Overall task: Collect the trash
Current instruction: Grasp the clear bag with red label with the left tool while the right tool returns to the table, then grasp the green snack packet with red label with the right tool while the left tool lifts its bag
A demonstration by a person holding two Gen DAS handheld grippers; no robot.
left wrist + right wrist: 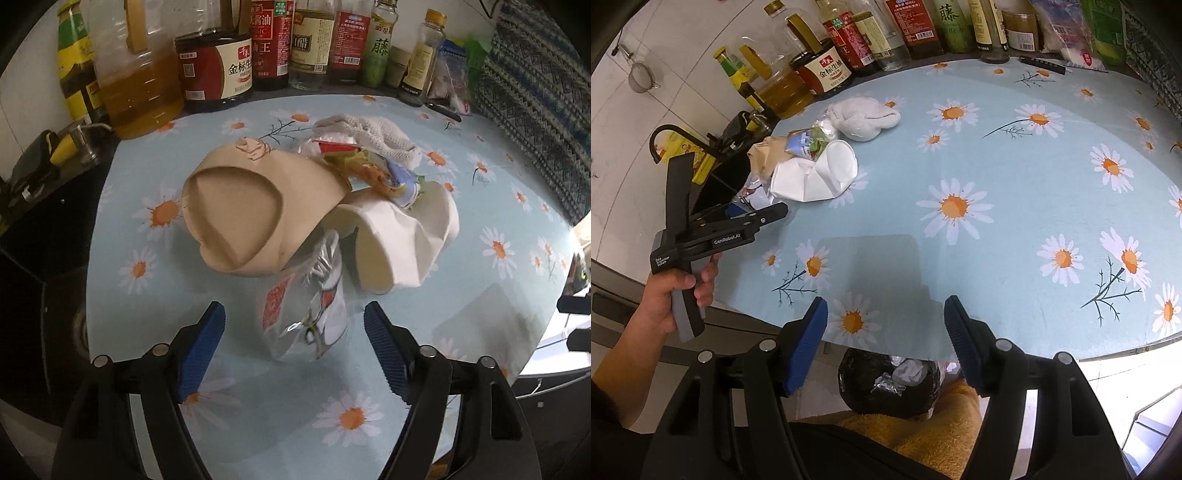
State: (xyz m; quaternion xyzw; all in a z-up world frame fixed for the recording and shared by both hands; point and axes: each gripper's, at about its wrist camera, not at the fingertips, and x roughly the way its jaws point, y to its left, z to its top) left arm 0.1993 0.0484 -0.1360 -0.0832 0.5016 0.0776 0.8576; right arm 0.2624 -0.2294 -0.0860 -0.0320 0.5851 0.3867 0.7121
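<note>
The bottles (236, 48) behind the paper cups (258, 206) are cut off at the top edge. The clear wrapper (306, 314) in front of those cups is blurred. The cups partly hide the snack packet (384, 173).

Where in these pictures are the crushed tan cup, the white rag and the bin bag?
Tan cup (236, 218): left wrist view, its dented base.
White rag (864, 118): right wrist view, its middle.
Bin bag (871, 384): right wrist view, its black side.

Daisy-print table (155, 206); crushed paper cups (236, 218), wrappers (306, 314), white cloth (373, 136), bottles (218, 66) along its back.

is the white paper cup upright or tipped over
Tipped over and crushed: the white paper cup lies on its side on the tablecloth, its dented wall facing up.
</note>
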